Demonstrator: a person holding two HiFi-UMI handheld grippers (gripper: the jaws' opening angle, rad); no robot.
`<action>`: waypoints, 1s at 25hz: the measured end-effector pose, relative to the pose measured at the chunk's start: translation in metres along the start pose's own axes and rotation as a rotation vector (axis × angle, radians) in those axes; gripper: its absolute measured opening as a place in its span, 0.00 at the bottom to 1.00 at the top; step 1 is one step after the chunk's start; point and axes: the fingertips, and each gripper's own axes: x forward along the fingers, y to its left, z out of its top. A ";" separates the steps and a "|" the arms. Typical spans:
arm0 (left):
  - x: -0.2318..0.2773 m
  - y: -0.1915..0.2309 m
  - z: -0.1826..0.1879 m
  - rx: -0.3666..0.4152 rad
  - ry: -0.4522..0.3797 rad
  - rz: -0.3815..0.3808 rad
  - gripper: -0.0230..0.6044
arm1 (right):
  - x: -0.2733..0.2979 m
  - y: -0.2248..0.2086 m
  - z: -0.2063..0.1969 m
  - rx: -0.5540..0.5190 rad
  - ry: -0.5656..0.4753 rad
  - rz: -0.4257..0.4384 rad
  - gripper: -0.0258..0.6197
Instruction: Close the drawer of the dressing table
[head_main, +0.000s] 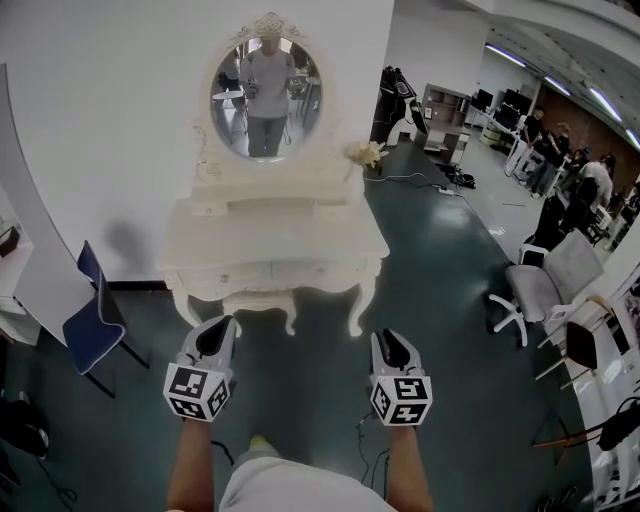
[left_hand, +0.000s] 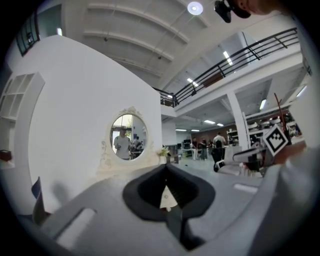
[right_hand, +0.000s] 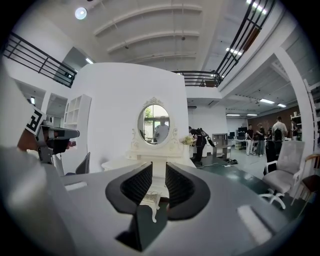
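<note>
1. Drawer (head_main: 272, 272) work is not yet under way. My left gripper (head_main: 216, 335) sits lower left of centre in the head view, with its jaws tip to tip and nothing between them.
2. My right gripper (head_main: 388, 342), lower right of centre, has its jaws a narrow slot apart and is also empty. Its own view shows a table leg through the slot.
3. Both grippers point forward, side by side. I read that as an approach stance, squared to the front I must push. Neither touches anything.
4. The drawer is the band under the top of the table (head_main: 270, 225), at the centre of the frame. I cannot tell from here how far out it stands.
5. Bare floor (head_main: 300, 380) lies between me and the front edge. A blue chair (head_main: 95, 320) at left and a white chair (head_main: 545, 285) at right are both well off my line.
</note>
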 end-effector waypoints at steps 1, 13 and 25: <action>0.004 0.001 -0.001 -0.001 0.001 0.000 0.03 | 0.004 -0.001 0.000 0.004 0.000 0.002 0.14; 0.096 0.044 -0.016 -0.010 0.028 -0.027 0.03 | 0.096 -0.027 0.001 0.030 0.013 -0.015 0.14; 0.225 0.105 -0.004 0.025 0.045 -0.131 0.03 | 0.228 -0.047 0.027 0.068 0.011 -0.064 0.14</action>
